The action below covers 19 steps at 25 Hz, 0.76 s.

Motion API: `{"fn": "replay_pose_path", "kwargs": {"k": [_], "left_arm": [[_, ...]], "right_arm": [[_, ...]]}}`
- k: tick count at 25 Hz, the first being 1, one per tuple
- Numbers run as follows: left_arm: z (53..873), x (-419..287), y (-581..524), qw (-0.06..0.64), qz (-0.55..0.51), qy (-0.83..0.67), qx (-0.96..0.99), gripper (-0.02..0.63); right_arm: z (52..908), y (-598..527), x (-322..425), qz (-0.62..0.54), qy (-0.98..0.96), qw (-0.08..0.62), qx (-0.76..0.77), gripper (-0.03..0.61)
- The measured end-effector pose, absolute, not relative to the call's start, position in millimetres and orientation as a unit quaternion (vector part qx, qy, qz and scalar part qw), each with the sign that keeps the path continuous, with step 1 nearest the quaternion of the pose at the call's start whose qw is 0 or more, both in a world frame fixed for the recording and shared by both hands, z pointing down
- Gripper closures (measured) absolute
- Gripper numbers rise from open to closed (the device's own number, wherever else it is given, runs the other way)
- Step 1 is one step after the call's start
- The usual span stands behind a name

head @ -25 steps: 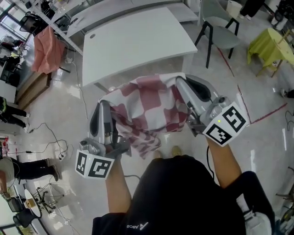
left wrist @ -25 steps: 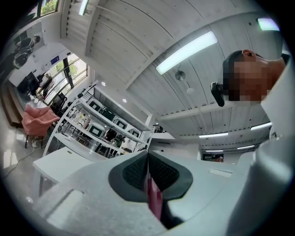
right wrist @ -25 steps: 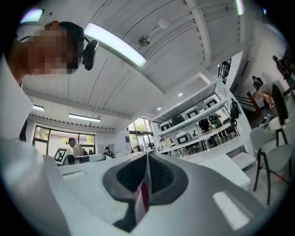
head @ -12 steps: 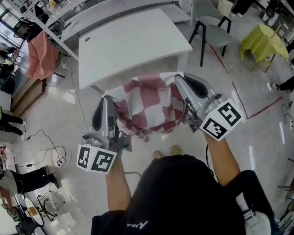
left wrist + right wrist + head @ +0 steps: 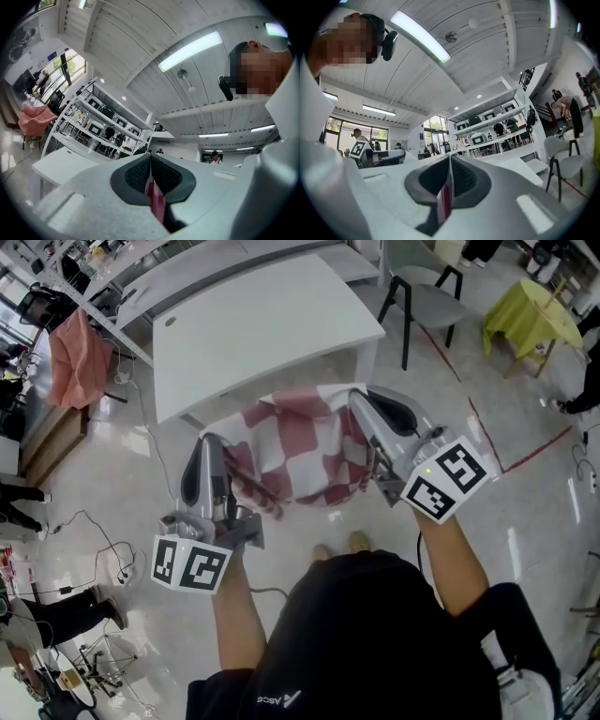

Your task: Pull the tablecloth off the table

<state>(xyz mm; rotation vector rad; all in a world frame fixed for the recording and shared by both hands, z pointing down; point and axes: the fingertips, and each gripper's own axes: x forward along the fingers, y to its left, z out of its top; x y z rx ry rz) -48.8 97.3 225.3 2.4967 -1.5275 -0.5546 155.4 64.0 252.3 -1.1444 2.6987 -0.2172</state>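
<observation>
The red-and-white checked tablecloth [image 5: 305, 451] hangs bunched in the air between my two grippers, clear of the bare white table [image 5: 262, 324] behind it. My left gripper [image 5: 214, 448] is shut on the cloth's left edge; a red strip of cloth [image 5: 155, 201] shows pinched between its dark pads. My right gripper [image 5: 359, 401] is shut on the right edge, with a red-and-white sliver [image 5: 444, 199] clamped in its jaws. Both grippers point upward toward the ceiling.
A grey chair [image 5: 422, 282] stands right of the table. A yellow-green cloth [image 5: 530, 320] covers a small table at far right, and a pink cloth [image 5: 70, 357] drapes a chair at left. Cables [image 5: 94, 521] lie on the shiny floor. Shelving [image 5: 492, 124] lines the far wall.
Both grippers have lifted and drawn the cloth up and toward me; its hanging lower folds have gathered higher. The table has shifted away in view.
</observation>
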Motion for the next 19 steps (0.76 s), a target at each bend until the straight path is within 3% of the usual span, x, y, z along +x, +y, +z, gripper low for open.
{"fn": "replay_pose_path", "kwargs": {"k": [19], "left_arm": [[219.5, -44.4, 98.8, 0.083, -0.183, -0.506, 0.839, 0.604]], "right_arm": [[250.0, 66.1, 154.9, -0.075, 0.915, 0.097, -0.384, 0.575]]}}
